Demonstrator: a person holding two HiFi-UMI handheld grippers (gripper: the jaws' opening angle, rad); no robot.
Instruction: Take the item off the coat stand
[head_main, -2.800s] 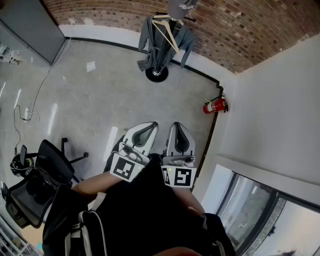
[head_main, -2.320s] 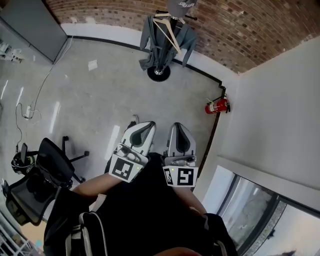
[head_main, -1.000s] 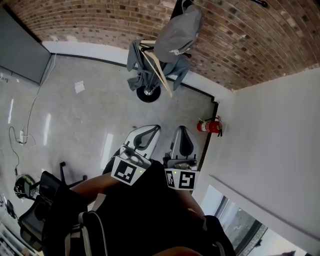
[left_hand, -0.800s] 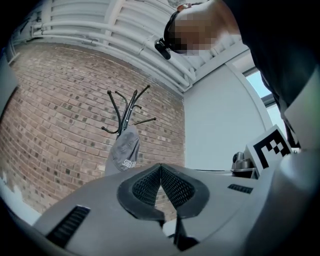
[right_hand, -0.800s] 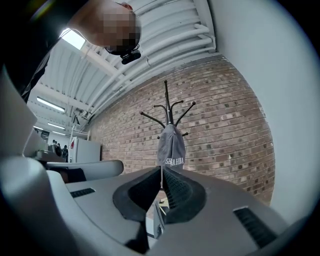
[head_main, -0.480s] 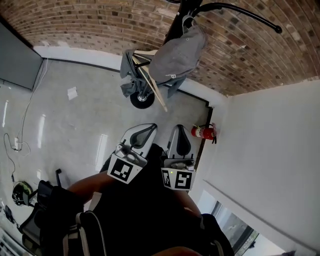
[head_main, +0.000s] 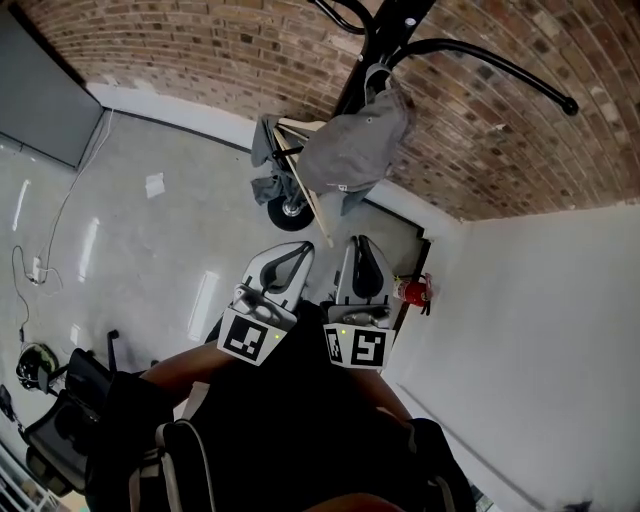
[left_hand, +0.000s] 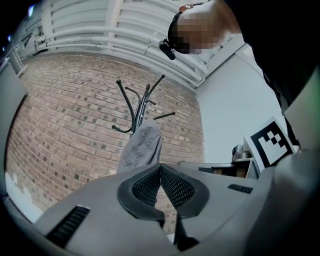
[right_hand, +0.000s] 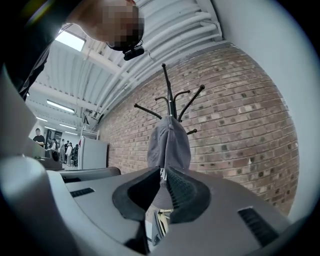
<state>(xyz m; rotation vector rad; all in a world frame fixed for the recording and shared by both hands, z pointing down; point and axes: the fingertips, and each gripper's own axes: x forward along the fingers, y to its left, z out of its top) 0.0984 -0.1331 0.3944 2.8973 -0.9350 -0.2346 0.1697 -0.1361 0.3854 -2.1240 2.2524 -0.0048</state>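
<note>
1. Grey fabric marked the task's item in the head view: a grey cap (head_main: 357, 150) hung from an arm of the black coat stand (head_main: 385, 50), in front of the red brick wall (head_main: 180, 45). It sat at about 12 o'clock from both tools and well apart from them. Lower on the stand, at the cap's 8 o'clock, were a wooden hanger (head_main: 303, 170) and a grey garment (head_main: 264, 160). The left gripper (head_main: 300, 247) and right gripper (head_main: 358, 243) were held side by side and pointed toward the stand. A red fire extinguisher (head_main: 413, 291) stood at the right gripper's 3 o'clock by the white wall. An office chair (head_main: 60, 425) sat at 8 o'clock in the frame.

2. In the left gripper view, the ribbed pads met at their tips, so the jaws were clenched on nothing. The cap (left_hand: 142, 147) hung at 11 o'clock just above the jaw tips in the frame, with clear space between. The stand's hooks (left_hand: 140, 102) spread out above it.

3. In the right gripper view, the jaws were likewise pressed together and empty. The cap (right_hand: 169, 142) hung at 12 o'clock straight beyond the tips, on the stand (right_hand: 170, 97) against the brick. It was not touched by either pad.
</note>
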